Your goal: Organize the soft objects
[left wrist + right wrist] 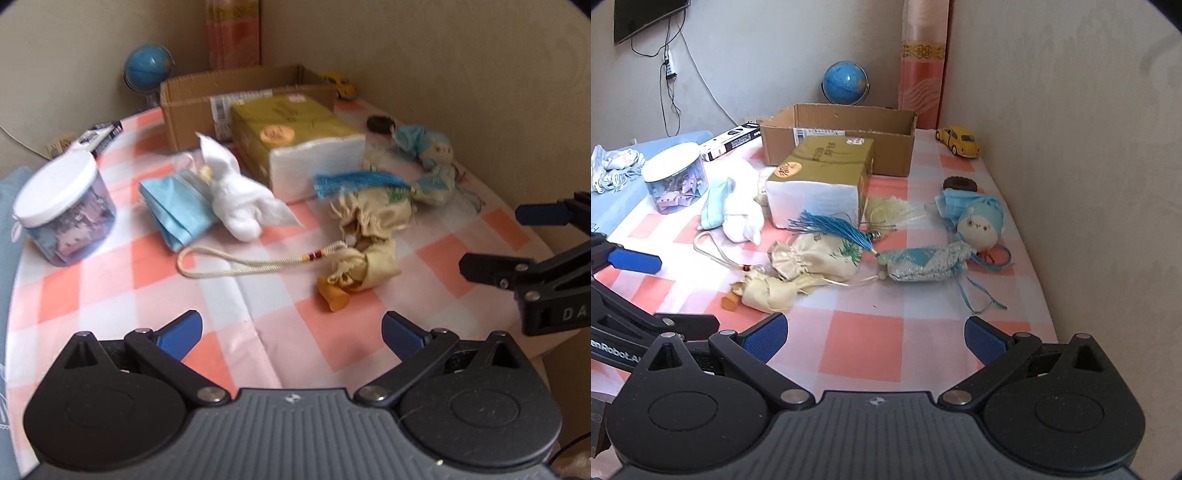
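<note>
Soft things lie on the checked tablecloth point(864, 343): two cream drawstring pouches point(816, 254) point(369, 229), a blue-and-silver sachet point(923, 264) with a blue tassel point(831, 227), a small doll in a blue hood point(980, 225) point(432, 147), a white plush point(236, 195) point(742, 214), and blue face masks point(177, 206). An open cardboard box point(838, 136) point(207, 99) stands at the back. My left gripper point(291, 332) is open and empty, short of the pouches. My right gripper point(875, 334) is open and empty, short of the sachet.
A wrapped tissue pack point(820, 181) sits in front of the box. A clear jar with a white lid point(62, 218) stands on the left. A globe point(845, 83), a yellow toy car point(958, 142) and a dark round brush point(960, 183) are at the back. The wall is close on the right.
</note>
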### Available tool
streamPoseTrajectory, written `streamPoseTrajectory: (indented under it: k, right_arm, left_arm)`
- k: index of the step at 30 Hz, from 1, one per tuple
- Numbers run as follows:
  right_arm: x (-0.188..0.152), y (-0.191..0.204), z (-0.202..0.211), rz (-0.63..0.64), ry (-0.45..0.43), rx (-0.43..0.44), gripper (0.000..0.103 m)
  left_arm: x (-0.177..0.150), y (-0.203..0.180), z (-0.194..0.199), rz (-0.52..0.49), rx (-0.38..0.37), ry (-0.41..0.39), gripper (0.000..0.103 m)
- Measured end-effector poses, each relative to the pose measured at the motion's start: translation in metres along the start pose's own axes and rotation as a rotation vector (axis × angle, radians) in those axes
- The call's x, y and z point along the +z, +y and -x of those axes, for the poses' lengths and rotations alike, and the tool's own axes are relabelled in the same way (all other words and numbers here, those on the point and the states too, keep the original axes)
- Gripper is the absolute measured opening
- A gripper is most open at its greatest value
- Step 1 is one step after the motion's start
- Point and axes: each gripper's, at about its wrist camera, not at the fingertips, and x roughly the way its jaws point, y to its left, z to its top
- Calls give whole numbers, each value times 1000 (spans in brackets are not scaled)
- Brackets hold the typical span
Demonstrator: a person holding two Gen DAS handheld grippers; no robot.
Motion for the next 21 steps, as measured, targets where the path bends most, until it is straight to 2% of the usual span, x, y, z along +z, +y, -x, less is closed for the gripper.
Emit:
streamPoseTrajectory:
  k: [5,21]
  right_arm:
    - [-3,-8,-11,-9,13,2,103]
    - [-12,-21,-32,-27,36,31,103]
  left_arm:
    - [-2,1,-13,0,-28,31,103]
    - [-5,9,-13,-109,-77,-1,103]
